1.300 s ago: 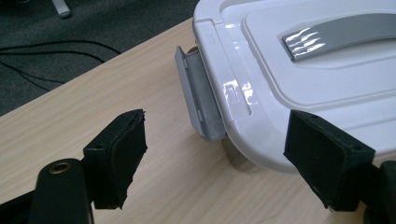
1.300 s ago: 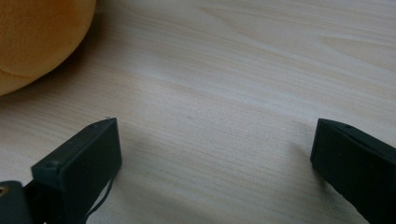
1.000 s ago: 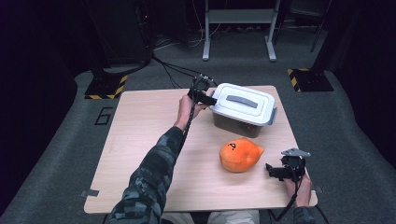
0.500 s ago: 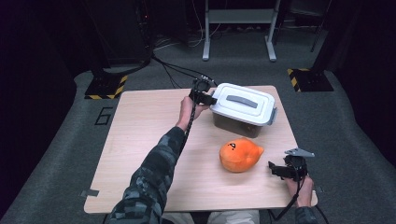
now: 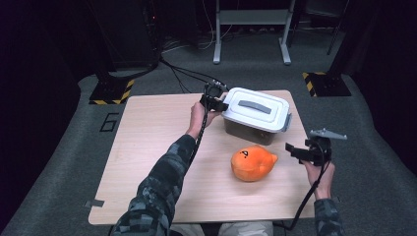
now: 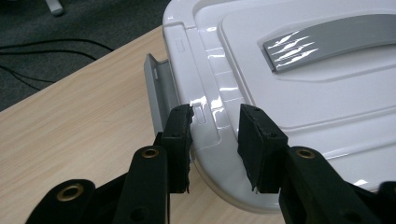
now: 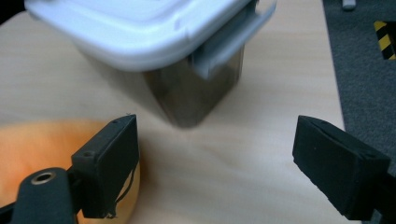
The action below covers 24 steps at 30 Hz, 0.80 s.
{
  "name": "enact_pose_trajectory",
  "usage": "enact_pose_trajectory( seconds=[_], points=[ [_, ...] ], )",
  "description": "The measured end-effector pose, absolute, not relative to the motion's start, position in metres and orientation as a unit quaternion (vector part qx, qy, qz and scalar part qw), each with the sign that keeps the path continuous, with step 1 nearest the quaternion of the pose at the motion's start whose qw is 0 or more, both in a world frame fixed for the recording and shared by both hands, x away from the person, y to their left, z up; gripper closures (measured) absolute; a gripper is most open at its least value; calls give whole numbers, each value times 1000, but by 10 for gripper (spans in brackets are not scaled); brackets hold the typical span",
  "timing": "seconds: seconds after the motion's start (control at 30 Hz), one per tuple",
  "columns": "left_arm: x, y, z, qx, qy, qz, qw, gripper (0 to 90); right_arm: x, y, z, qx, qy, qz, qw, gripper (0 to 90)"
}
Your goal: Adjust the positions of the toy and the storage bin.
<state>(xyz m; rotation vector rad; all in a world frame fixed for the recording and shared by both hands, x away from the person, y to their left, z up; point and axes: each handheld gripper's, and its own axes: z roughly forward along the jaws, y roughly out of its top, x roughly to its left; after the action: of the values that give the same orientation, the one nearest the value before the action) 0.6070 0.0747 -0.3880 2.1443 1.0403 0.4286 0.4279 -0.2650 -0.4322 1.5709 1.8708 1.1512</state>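
A bare light wooden table [image 5: 147, 147] stands on grey carpet [image 5: 59, 162]. Beyond it, black cables [image 5: 182, 73] trail past a grey metal stand [image 5: 251, 29] and yellow-black striped floor markers [image 5: 324, 83].

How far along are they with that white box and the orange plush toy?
Early on. In hand: the left hand-held gripper is clamped on the edge of the white lid, next to a grey latch. The lid is still on. The right hand-held gripper is open and empty; the orange plush lies untouched on the table.

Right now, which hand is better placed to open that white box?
Left. Its hand-held gripper is already clamped on the lid's edge beside the side latch, while the right hand-held gripper hangs open, apart from the box, near the orange toy.
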Motion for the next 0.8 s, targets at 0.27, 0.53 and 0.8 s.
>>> enact_pose_trajectory(
  seconds=[0.27, 0.53, 0.8],
  points=[
    [607, 75, -389, 827, 403, 167, 355, 645, 476, -248, -400, 577, 670, 417, 213, 170],
    [605, 76, -389, 829, 398, 168, 355, 644, 508, -238, -400, 622, 652, 396, 177, 341],
    [603, 79, -390, 828, 401, 161, 358, 642, 518, -234, -405, 635, 645, 395, 159, 492]
  ],
)
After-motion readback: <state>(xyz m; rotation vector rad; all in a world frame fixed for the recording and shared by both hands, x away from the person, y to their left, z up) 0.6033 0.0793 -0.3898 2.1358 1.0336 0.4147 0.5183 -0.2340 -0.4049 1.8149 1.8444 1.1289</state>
